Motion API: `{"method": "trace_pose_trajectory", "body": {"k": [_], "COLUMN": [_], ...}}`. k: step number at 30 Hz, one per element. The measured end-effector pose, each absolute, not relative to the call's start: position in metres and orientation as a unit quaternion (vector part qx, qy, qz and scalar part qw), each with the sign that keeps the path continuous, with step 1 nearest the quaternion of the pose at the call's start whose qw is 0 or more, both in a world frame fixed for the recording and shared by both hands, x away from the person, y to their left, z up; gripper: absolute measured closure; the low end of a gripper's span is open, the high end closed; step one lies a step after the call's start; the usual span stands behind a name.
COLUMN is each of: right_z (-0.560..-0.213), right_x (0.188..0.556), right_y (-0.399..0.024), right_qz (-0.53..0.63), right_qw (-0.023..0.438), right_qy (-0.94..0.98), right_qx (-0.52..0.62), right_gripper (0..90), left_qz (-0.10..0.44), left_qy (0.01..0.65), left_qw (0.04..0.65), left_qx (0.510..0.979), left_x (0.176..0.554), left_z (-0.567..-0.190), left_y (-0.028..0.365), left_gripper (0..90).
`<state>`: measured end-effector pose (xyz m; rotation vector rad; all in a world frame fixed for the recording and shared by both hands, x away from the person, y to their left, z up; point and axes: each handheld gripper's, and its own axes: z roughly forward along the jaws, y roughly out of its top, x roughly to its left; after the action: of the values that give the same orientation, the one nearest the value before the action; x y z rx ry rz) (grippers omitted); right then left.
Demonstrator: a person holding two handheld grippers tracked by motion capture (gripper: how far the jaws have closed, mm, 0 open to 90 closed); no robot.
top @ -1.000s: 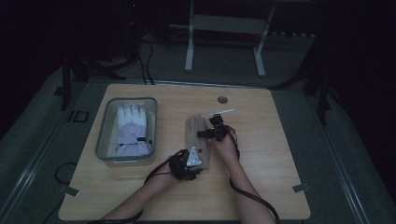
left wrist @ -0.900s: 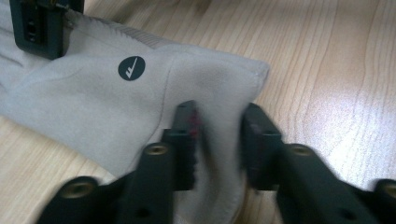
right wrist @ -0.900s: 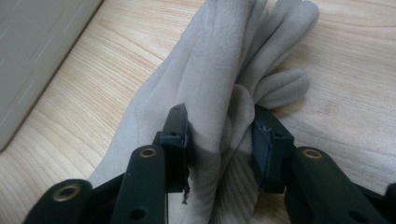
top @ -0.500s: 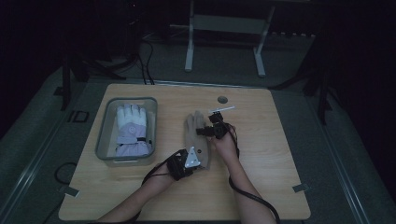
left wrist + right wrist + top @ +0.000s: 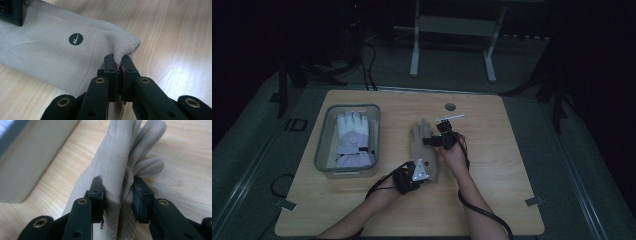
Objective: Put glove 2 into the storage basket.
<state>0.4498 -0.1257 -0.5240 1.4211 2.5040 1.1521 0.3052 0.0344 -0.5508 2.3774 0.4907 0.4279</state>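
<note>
Gloves are the business on this desk (image 5: 362, 205), and going from the left edge: a grey bin (image 5: 323, 150) is sitting near the left side, holding a lavender glove (image 5: 352, 137) laid flat inside it, fingers pointing toward the far edge. Next over, the left gripper (image 5: 419, 170) is now biting down — its jaws have just been closing, and in the left gripper view they are standing together, clamped on the cuff hem of the beige glove (image 5: 50, 55), with a fold of fabric pinched between the pads. A second back those jaws were standing wider over the cuff; now the grip is made. That beige glove is lying around the middle of the desk, cuff toward the near edge, fingers toward the far edge. Moving right, the right gripper (image 5: 437, 141) is squeezing the finger end: its jaws have just been closing a little too, and in the right gripper view they are pressing on bunched glove fingers (image 5: 147, 167) from both sides. Both hands are barely shifting. My read: with both ends gripped, the glove looks ready to be lifted, and the bin to the left is likely its destination, beside its lavender neighbour
</note>
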Motion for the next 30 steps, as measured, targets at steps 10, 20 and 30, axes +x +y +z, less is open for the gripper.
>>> {"method": "trace_pose_trajectory", "body": {"k": [10,20,30], "right_z": [-0.531,-0.531,-0.489], "right_x": [0.452,0.451,0.449], "right_y": [-0.127,-0.125,-0.12], "right_qz": [0.363,0.364,0.402], "right_qw": [0.012,0.012,0.021], "right_qy": [0.808,0.806,0.801], "right_qx": [0.463,0.466,0.443], "right_gripper": [65.6,65.7,65.8], "left_qz": [0.149,0.186,0.215], "left_qy": [0.177,0.183,0.186], "left_qw": [0.324,0.306,0.328], "left_qx": [0.917,0.916,0.901], "left_x": [0.306,0.306,0.3], "left_z": [-0.559,-0.552,-0.506], "left_y": [0.03,0.027,0.042], "left_gripper": [51.1,83.1,83.2]}}
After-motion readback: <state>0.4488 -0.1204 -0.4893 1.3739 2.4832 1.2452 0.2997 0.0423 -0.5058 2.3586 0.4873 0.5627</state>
